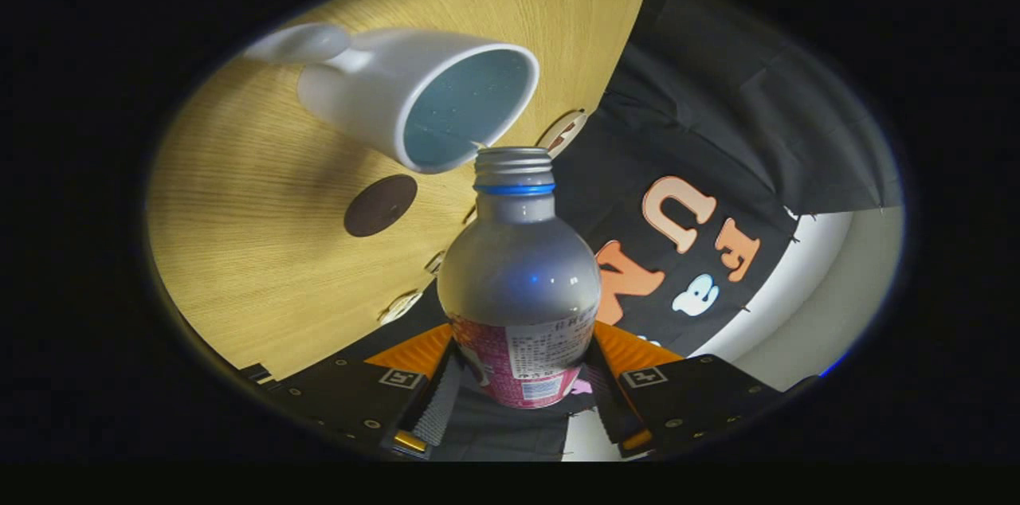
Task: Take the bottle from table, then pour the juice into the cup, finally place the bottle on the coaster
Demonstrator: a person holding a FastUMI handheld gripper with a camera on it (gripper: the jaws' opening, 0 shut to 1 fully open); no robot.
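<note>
My gripper (pixel 518 377) is shut on a silver bottle (pixel 518 274) with a pink label, both fingers pressing its lower body. The bottle is tipped, and its open threaded mouth (pixel 513 160) with a blue ring sits right at the rim of a white cup (pixel 414 95) with a pale blue inside. The cup stands on the wooden table (pixel 263 250); its handle (pixel 299 43) points away from the bottle. A dark round coaster (pixel 380 205) lies on the table beside the cup, just off the bottle's neck. No juice stream is visible.
The table's edge runs from beside the bottle past the cup, with small clips (pixel 562 132) along it. Beyond the edge hangs the black cloth wall (pixel 717 131), and a pale wall (pixel 837 282) shows past the cloth.
</note>
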